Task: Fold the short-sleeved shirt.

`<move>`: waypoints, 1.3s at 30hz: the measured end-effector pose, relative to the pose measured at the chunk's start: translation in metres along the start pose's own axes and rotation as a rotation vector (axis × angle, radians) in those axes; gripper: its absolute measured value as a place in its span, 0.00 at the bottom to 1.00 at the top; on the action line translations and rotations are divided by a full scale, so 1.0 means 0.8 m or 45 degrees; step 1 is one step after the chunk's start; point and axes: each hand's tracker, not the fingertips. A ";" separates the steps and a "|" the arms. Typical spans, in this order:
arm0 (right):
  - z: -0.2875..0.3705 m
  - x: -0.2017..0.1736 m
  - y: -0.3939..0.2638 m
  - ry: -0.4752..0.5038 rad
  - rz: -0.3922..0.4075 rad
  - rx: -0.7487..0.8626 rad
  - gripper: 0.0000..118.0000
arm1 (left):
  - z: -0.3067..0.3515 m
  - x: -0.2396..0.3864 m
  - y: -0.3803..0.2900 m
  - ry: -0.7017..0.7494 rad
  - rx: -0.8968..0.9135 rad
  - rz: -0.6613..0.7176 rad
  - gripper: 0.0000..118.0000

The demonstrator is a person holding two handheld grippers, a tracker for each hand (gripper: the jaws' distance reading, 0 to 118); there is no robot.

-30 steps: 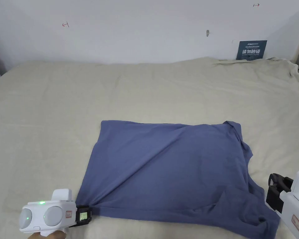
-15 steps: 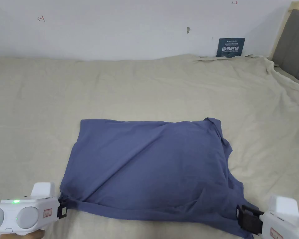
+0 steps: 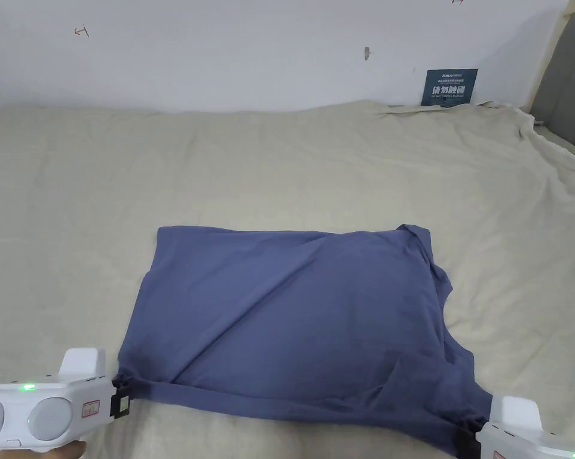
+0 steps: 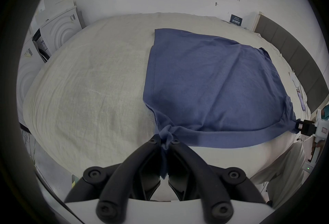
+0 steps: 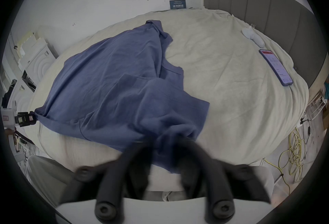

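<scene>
A blue short-sleeved shirt lies flat on the beige bed sheet, collar end to the right, with a diagonal crease across it. My left gripper is shut on the shirt's near left corner; in the left gripper view the cloth bunches between my left gripper's closed jaws. My right gripper is at the near right corner. In the right gripper view my right gripper is blurred, with its jaws closed around blue cloth. The near hem runs taut between the right gripper and the left gripper.
A phone and a small white object lie on the bed's right side near the grey headboard. A dark sign leans on the wall. Yellow cable lies on the floor; white foam blocks stand at the left.
My right gripper came in from the right, where it stood open off the shirt, and closed on the near right corner. My left gripper kept its hold. The camera shifted.
</scene>
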 end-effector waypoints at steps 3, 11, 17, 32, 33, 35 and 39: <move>0.009 -0.007 0.000 -0.005 0.043 0.021 0.01 | 0.002 -0.001 -0.001 -0.003 0.003 0.013 0.03; 0.061 -0.006 0.034 0.036 0.073 0.252 0.00 | 0.014 -0.007 0.011 -0.023 0.073 0.048 0.03; 0.082 -0.015 0.105 0.039 0.165 0.449 0.00 | 0.020 -0.011 0.051 -0.031 0.140 0.078 0.03; -0.046 -0.038 0.230 -0.048 0.278 0.329 0.00 | -0.085 -0.003 0.165 0.012 0.050 0.006 0.03; -0.057 -0.037 0.231 -0.052 0.268 0.302 0.00 | -0.095 -0.001 0.167 0.026 0.031 -0.012 0.03; -0.082 -0.032 0.231 -0.064 0.213 0.242 0.00 | -0.112 0.005 0.169 0.038 0.000 -0.027 0.03; -0.118 -0.027 0.230 -0.091 0.182 0.170 0.00 | -0.139 0.010 0.169 0.064 -0.042 -0.046 0.03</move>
